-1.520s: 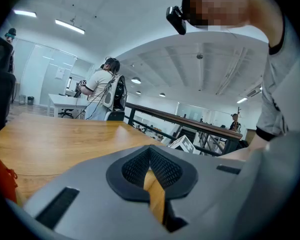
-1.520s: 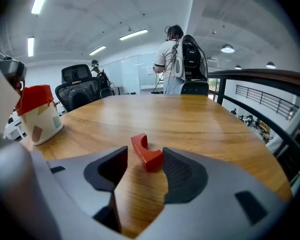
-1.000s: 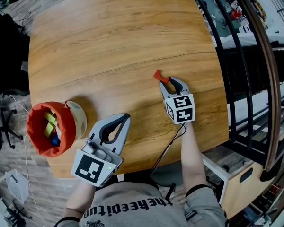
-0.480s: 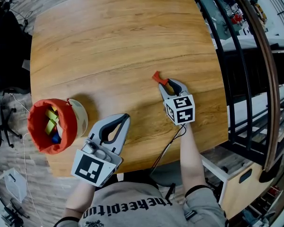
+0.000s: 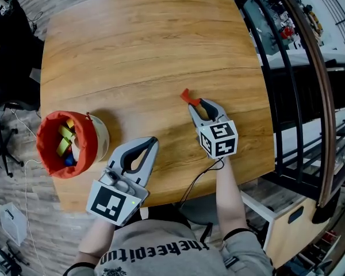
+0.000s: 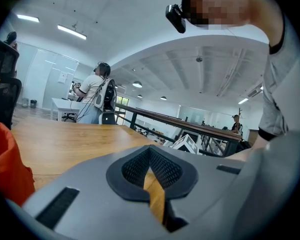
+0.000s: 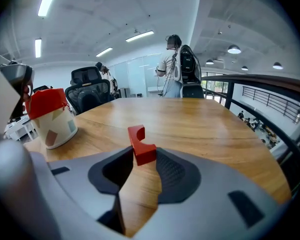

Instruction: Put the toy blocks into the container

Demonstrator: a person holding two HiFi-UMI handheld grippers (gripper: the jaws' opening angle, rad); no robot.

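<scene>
Red block [image 5: 186, 96] is pinched at the very tips of the right tool [image 5: 194, 103], clamped by one end with most of it poking out past the jaws. It's a little notched piece, and from the right gripper view [image 7: 141, 145] the grip looks okay but shallow. It sits about mid-counter [image 5: 149, 45], on the person's right side, and I honestly can't tell if it's clear of the wood or just skimming it. The container [image 5: 99, 138], that cup with the orange liner, is well apart from it, over by the left front edge, and it already has a few blocks [image 5: 63, 145] in it. The left tool [image 5: 151, 141] is parked just beside the cup with its jaws closed on nothing. So I'd call this the carry step: last loose piece I can see is grabbed, not yet delivered. Next move, I reckon, is a lift and a swing across to the left, passing over or around the idle left tool, then getting above the orange rim before letting go. With such a thin tip grip, a jerky swing could twist the piece loose.
</scene>
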